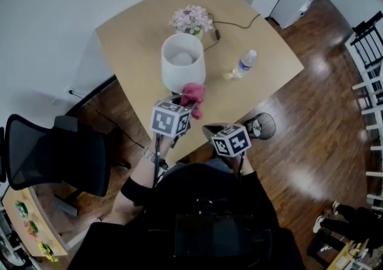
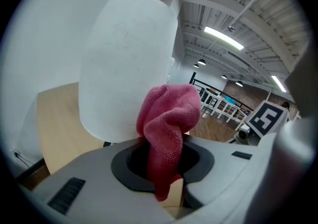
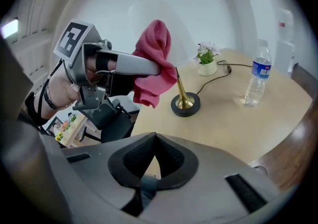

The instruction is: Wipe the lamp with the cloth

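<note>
Pinching the pink cloth [image 2: 169, 118], the left gripper [image 2: 161, 163] holds it beside the lamp [image 2: 124, 64]; the right gripper [image 3: 155, 161] is closed and empty.

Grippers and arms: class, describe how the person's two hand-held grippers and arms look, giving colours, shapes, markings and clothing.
Both the left gripper and right gripper have smooth grey shells with dark textured fingers. Each carries a cube with black-and-white square markers. A thin black cable runs from the left one. The left arm has a short black sleeve and a wrist band.
</note>
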`<state>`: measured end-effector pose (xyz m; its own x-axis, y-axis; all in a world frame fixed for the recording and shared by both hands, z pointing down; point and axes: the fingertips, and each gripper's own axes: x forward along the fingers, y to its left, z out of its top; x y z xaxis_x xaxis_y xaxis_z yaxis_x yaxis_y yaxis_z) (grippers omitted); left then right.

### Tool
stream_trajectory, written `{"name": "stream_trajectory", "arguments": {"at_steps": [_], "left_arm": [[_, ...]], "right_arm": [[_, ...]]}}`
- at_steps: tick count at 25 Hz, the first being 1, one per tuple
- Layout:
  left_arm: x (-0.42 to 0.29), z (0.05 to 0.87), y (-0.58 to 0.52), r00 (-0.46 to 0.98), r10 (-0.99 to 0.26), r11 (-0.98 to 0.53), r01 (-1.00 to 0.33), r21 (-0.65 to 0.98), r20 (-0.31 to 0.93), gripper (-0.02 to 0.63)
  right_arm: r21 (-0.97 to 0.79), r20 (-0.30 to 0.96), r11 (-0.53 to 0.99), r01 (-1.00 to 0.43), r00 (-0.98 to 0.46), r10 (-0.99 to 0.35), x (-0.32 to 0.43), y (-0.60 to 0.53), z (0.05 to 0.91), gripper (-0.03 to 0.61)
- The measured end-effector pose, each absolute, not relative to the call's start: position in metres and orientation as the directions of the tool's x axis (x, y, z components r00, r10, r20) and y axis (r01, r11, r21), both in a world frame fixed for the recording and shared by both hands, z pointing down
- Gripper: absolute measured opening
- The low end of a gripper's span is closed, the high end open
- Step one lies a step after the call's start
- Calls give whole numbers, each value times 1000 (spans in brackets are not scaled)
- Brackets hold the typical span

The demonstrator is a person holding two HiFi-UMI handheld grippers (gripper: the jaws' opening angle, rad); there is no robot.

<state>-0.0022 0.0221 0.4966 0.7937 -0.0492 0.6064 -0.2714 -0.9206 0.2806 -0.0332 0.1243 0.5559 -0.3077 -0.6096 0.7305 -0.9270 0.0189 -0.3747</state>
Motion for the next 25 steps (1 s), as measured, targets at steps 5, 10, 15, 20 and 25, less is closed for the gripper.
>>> {"name": "stream_trajectory", "arguments": {"at_steps": [5, 10, 15, 20, 25], "left_arm": [[3, 521, 28, 750, -72, -910, -319, 264, 658, 87], [4, 531, 26, 718, -142, -862, -428, 271, 681, 87], [7, 540, 26, 660, -216, -797, -545, 260, 720, 87], [11, 560, 49, 612, -221, -748, -606, 271, 759, 87], [21, 507, 60, 628, -331, -734, -640, 226, 704, 87]], "right_arm": [[-371, 736, 102, -923, -359, -574, -14, 111, 563, 5], [-366, 742, 218, -904, -426, -517, 13, 106, 559, 5], [-383, 733, 304, -872, -487, -475, 43, 103, 558, 5], [-392, 719, 380, -838, -536, -442, 65, 95, 558, 5], [-408, 713, 442, -799, -581, -393, 81, 96, 559, 5]]}}
